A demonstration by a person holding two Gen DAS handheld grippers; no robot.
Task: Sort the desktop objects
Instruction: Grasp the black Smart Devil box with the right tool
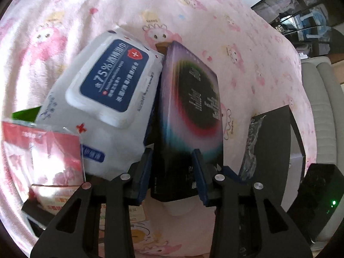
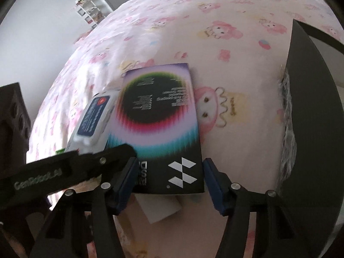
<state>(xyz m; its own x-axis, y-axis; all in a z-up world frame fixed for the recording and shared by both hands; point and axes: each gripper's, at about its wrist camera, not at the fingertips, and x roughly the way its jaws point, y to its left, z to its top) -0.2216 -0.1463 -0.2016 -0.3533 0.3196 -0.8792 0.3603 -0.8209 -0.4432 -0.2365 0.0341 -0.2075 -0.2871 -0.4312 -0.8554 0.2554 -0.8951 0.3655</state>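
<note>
Gripping: the left gripper [image 1: 173, 172] has its blue pads on both long sides of a flat black cardboard box with a rainbow-ringed dark circle [image 1: 189, 111], clamped on its near end.
Right gripper [image 2: 169, 182]: jaws apart, one blue finger [image 2: 126, 182] at each side of the same box's near end; a sliver of gap shows at the right pad, so no grip.
Box position: tilted, its far end resting at 12 o'clock on the pink cartoon-print bedsheet [image 1: 247, 43].
White wet-wipes pack with a blue label [image 1: 103, 90]: at 10 o'clock of the box, touching its left edge.
Red-and-clear plastic packet [image 1: 43, 150]: at 8 o'clock, overlapping the wipes pack.
Black open-topped carton [image 2: 311, 111]: at 3 o'clock of the box, apart from it.
</note>
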